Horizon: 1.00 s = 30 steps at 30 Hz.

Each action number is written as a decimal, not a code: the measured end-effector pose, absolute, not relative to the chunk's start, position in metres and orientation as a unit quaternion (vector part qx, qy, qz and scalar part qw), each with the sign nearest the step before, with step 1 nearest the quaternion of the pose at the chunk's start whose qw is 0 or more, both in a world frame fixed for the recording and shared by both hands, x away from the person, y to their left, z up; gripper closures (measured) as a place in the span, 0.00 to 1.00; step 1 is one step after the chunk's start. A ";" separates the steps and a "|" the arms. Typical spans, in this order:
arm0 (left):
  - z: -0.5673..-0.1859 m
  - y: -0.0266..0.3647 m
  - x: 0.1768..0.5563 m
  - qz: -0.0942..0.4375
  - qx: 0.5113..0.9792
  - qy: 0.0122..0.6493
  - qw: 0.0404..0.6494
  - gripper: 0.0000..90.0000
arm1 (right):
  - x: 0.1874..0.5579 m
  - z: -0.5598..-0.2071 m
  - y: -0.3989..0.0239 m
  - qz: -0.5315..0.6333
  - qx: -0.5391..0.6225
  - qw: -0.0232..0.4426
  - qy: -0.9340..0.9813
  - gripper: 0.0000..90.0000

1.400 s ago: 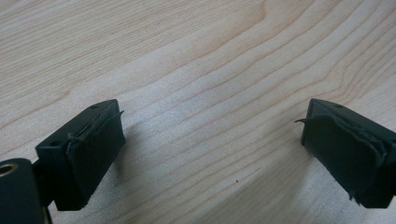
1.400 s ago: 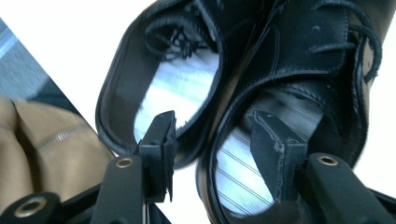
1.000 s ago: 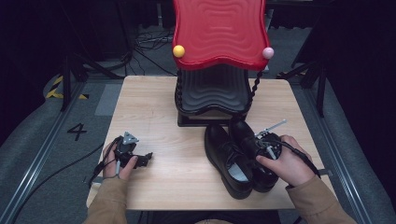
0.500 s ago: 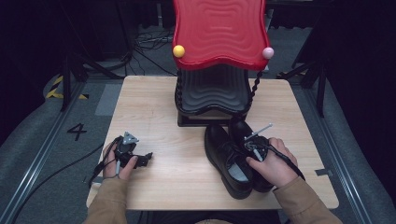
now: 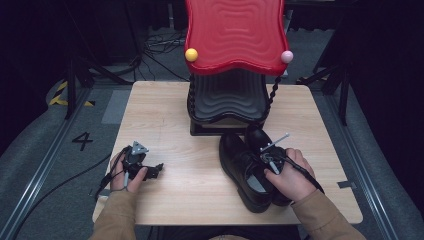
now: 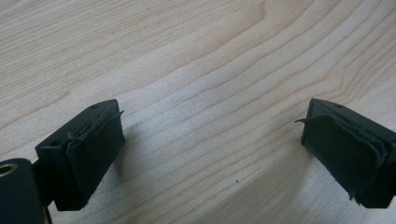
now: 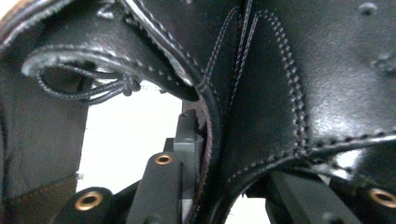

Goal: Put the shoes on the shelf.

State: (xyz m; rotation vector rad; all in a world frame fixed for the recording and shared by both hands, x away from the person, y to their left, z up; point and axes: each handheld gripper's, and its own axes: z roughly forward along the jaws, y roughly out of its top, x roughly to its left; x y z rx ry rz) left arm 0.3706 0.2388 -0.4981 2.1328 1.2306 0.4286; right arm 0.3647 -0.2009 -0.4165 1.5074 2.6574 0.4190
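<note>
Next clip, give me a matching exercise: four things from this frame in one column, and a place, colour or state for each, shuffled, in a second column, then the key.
Things
1. left hand-held gripper
2. right hand-held gripper
3. pair of shoes
4. wavy top of the stand

Descriptions
A. red
B. black leather, side by side on the table's right half
C. jaws apart over bare wood, nothing between them
D. jaws just closed onto the side wall of a shoe

Pairs: 1-C, 2-D, 3-B, 4-A
</note>
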 end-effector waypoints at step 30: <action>-0.498 0.239 0.371 0.163 0.810 0.467 0.316 0.07 | 0.356 -0.371 -0.210 0.127 0.499 0.000 0.857 0.92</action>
